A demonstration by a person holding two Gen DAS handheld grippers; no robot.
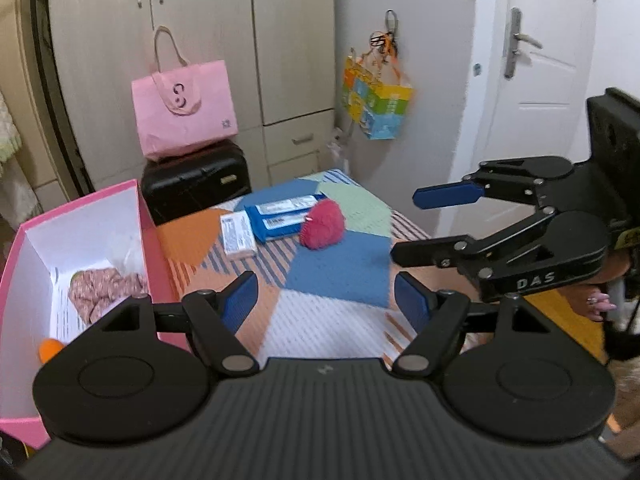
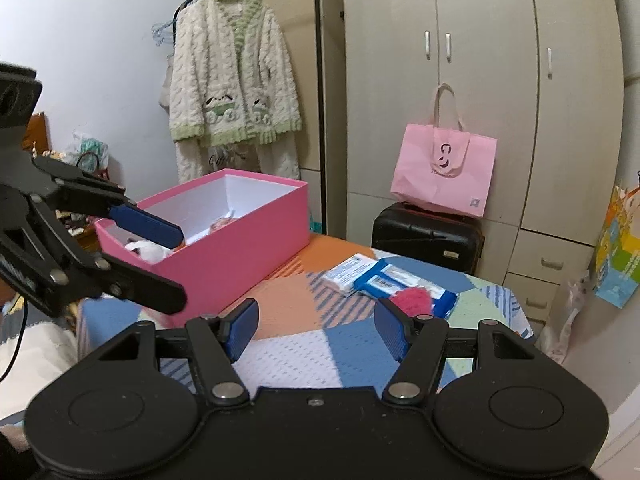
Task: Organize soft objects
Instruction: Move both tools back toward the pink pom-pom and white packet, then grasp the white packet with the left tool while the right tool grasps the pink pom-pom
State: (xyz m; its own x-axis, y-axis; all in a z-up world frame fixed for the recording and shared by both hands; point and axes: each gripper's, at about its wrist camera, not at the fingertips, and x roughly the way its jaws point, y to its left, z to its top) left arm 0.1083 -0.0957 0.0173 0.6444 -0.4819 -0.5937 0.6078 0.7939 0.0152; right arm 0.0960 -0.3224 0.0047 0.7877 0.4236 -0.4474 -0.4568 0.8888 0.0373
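Note:
A fluffy pink ball (image 1: 323, 224) (image 2: 412, 300) lies on the patchwork-covered table (image 1: 340, 272). Beside it are a blue tissue pack (image 1: 280, 216) (image 2: 400, 280) and a white pack (image 1: 238, 236) (image 2: 348, 272). An open pink box (image 1: 148, 232) (image 2: 248, 256) stands at the table's left and holds a floral cloth (image 1: 104, 288) and something orange (image 1: 50, 350). My left gripper (image 1: 326, 304) (image 2: 182, 268) hovers open beside the box, nothing between its blue pads. My right gripper (image 2: 316, 330) (image 1: 406, 226) is open too, empty, just right of the ball.
A pink tote bag (image 1: 184, 108) rests on a black suitcase (image 1: 196, 180) behind the table, in front of a wardrobe. A colourful bag (image 1: 376, 100) hangs on the wall near a white door. A fluffy robe (image 2: 232, 88) hangs behind the box.

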